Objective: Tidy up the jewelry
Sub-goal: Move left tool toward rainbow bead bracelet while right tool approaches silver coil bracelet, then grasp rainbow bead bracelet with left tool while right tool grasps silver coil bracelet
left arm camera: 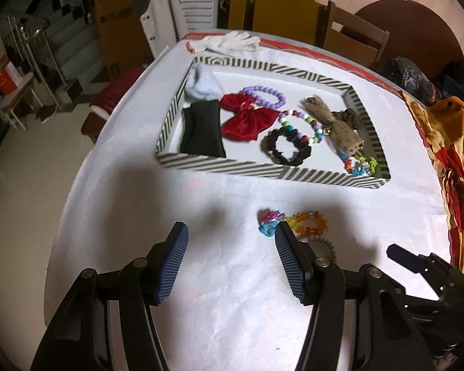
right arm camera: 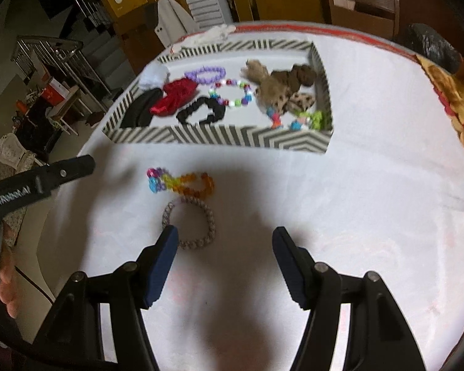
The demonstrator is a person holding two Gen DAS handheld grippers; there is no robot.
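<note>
In the left wrist view, the left gripper's right finger (left arm camera: 289, 258) hides most of the braided ring (left arm camera: 326, 245); the tray's (left arm camera: 263, 171) corner beads (left arm camera: 360, 162) blur, perhaps tangled.

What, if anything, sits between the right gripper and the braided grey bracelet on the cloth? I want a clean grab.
Nothing visible does. The right gripper is open above bare white cloth, and the braided grey bracelet lies just ahead, by its left fingertip. The orange bead bracelet lies beyond it, toward the striped tray.
</note>
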